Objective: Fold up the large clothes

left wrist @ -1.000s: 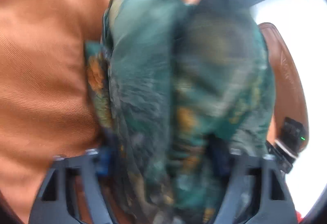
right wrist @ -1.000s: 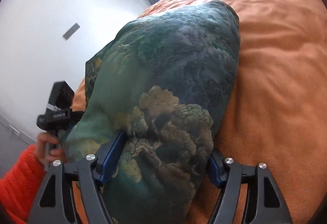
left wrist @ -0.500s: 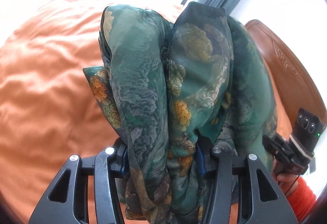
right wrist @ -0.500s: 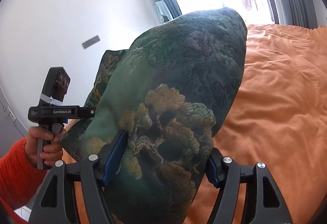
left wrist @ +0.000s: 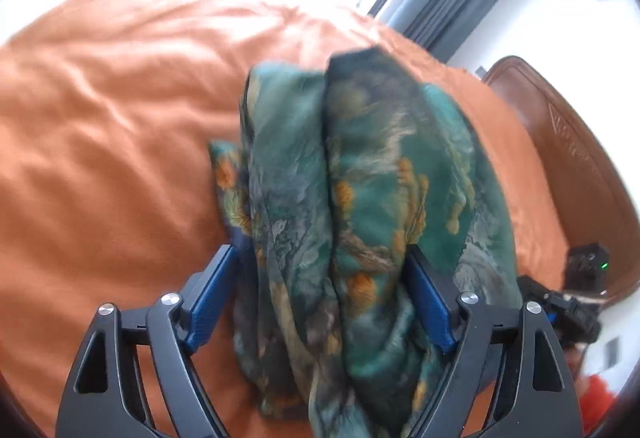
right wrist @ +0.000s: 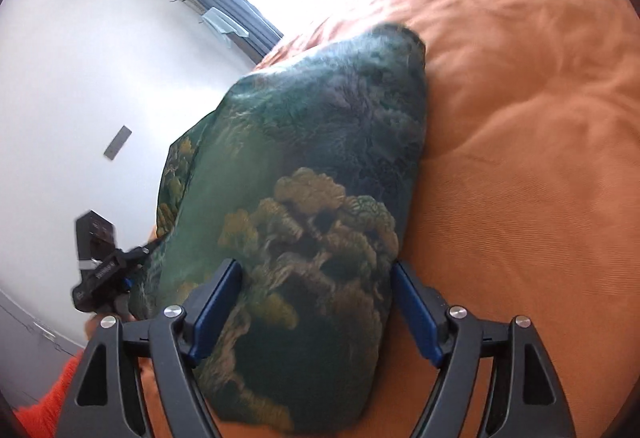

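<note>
garment (left wrist: 360, 206) (right wrist: 312, 198): we see green printed cloth bunched on the orange bedspread (left wrist: 104, 142), headboard (left wrist: 568, 150) at 3 o'clock | left gripper (left wrist: 320, 290): jaws just opened wide, left pad clear of cloth | right gripper (right wrist: 316, 298): jaws just widened, cloth between, grip unclear to us

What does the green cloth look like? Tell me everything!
The green cloth is soft, thin-looking fabric, dark green with golden-orange tree and cloud patterns, bunched into thick folds. It rests on the orange bedcover, sitting inside the left tool and the right tool, whose jaws have just been opening.
</note>
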### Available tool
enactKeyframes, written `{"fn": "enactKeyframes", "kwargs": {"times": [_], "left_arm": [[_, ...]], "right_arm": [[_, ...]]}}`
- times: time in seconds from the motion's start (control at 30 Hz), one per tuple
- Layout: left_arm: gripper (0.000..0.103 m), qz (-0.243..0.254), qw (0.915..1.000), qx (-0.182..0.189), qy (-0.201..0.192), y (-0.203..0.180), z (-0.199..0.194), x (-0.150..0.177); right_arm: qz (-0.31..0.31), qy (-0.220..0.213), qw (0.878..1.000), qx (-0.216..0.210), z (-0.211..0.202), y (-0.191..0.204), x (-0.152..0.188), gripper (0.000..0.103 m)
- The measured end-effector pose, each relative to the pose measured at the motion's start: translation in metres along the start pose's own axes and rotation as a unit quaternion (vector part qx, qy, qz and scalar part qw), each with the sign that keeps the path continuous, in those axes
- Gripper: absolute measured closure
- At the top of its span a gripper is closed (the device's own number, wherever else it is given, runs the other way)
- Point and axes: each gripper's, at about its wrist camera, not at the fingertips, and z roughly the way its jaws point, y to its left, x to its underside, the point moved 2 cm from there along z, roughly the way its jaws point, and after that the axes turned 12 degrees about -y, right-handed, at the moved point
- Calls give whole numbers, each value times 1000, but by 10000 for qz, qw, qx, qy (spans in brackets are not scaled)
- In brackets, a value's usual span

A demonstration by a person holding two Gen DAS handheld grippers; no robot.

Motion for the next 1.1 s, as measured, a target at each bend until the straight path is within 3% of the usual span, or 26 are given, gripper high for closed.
{"fn": "enactKeyframes", "kwargs": {"times": [0.1, 0.23, 0.3, 0.4, 0.5, 0.57, 0.7, 0.83, 1.1], "left_arm": [[1, 989, 9904, -651, -709, -38, -64, 2], [0, 1791, 9621, -1574, -1321, -70, -111, -8], [0, 1948, 9519, -1896, -1417, -91, -125, -9], [1, 1932, 9447, -2201, -1476, -103, -145, -3], [1, 2001, 9311, -2404, -1876, -118, -163, 3], [0, 2004, 9323, -2339, -1894, -122, -163, 10], [0, 1717, 9501, -2142, -1480, -133, -164, 28], [0, 1476, 9612, -1941, -1289, -140, -169, 42], [0, 1658, 9601, -1915, -1186, -160, -187, 53]], "right_arm": [[-940, -499, 9933, 456, -43, 27, 2, 24], [-2092, -1465, 9547, 1529, -105, 79, 12, 10], [-2191, -1836, 9414, 1792, -130, 95, 17, 0], [-2162, -2210, 9276, 2098, -155, 108, 18, 0], [-2049, -2143, 9260, 2336, -167, 109, 19, 0], [-2020, -2064, 9274, 2379, -173, 110, 23, 0], [-2092, -2097, 9202, 2559, -195, 119, 43, 0], [-2135, -1948, 9214, 2598, -205, 130, 59, 0], [-2299, -1679, 9197, 2705, -210, 152, 84, 0]]}}
